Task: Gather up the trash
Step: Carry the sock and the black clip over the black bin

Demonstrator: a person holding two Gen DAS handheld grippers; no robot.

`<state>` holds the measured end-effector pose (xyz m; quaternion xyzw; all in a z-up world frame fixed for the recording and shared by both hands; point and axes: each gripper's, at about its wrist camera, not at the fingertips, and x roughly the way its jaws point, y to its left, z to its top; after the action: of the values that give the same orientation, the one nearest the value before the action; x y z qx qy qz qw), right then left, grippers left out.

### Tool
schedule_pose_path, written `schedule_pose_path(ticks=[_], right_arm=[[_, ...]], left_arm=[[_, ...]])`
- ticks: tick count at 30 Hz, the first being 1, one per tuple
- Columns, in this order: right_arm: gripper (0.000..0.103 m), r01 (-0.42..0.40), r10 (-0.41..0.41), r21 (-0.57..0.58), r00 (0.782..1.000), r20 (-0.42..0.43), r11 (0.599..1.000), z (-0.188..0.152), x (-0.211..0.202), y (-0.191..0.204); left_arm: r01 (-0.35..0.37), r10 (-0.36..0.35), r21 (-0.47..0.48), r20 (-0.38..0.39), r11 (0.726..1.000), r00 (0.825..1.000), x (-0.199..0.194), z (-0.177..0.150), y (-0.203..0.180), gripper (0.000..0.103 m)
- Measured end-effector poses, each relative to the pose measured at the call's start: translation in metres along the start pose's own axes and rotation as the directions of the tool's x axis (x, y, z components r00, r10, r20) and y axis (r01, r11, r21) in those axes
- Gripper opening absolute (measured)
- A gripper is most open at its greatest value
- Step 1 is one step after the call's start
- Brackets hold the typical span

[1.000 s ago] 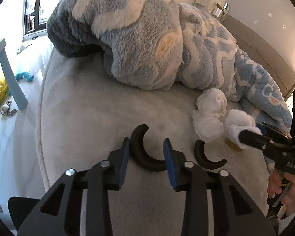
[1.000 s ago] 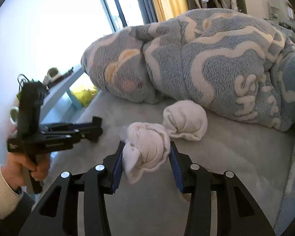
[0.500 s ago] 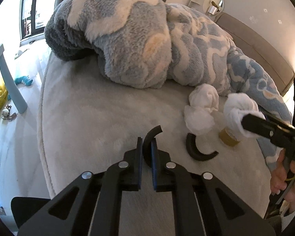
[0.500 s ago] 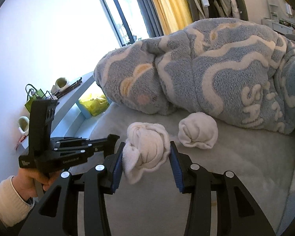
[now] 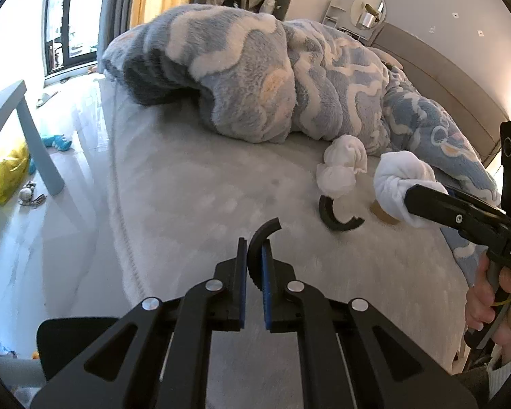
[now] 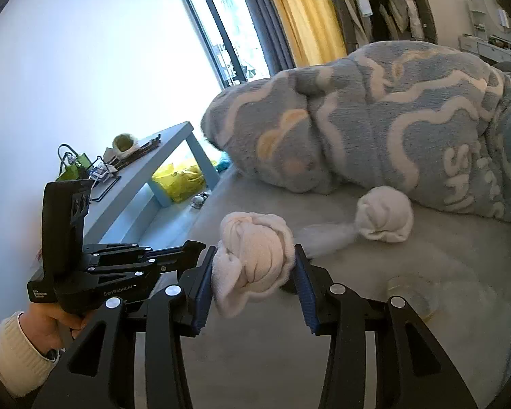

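Nearest in the left wrist view, the left gripper (image 5: 254, 255) has its two blue pads pressed together on one black curved piece (image 5: 260, 238), a C-shaped strip whose free end arcs up above the fingertips, clear of the bed (image 5: 187, 204). The jaws have just been closing, and that piece is between them.

In the right wrist view, the right gripper (image 6: 253, 274) stands partly open with its pads clamped on one white knotted cloth ball (image 6: 255, 262), lifted off the grey cover. A hand (image 5: 494, 303) grips its handle at the right edge of the left view; the other hand (image 6: 56, 322), in a cream sleeve (image 6: 3, 347), holds the left tool.

Farther out on the bed lie three loose things: a second black curved piece (image 5: 334, 214), lying flat; just beside it a small tan roll (image 5: 381, 211), upright; and a second white cloth ball (image 5: 344, 165), resting against the edge of the blanket (image 5: 255, 78). That makes two black curved pieces and two white balls, one of each held and one of each lying on the bed.

Beyond them is one heaped blue and white fleece blanket. Off the bed's left side stand one pale blue table (image 6: 160, 156) and one yellow bag (image 6: 182, 179) beneath it on the floor.
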<state>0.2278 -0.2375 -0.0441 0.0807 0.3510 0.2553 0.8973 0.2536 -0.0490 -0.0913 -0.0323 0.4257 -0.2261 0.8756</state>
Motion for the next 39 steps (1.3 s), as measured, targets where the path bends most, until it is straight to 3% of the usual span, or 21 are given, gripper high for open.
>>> schedule_pose_path(ticks=[19, 29, 39], right_arm=[[0.044, -0.06, 0.059, -0.034, 0.998, -0.031, 0.998, -0.02, 0.011, 0.081], [0.044, -0.092, 0.088, -0.064, 0.994, -0.063, 0.994, -0.024, 0.031, 0.124], [0.044, -0.131, 0.12, -0.085, 0.985, -0.128, 0.988, -0.023, 0.067, 0.162]], left_arm=[[-0.098, 0.098, -0.028, -0.005, 0.995, 0.995, -0.06, -0.05, 0.035, 0.009], [-0.157, 0.153, -0.054, -0.065, 0.986, 0.986, -0.066, -0.08, 0.076, 0.009], [-0.227, 0.202, -0.118, -0.194, 0.967, 0.96, -0.055, -0.109, 0.133, 0.009]])
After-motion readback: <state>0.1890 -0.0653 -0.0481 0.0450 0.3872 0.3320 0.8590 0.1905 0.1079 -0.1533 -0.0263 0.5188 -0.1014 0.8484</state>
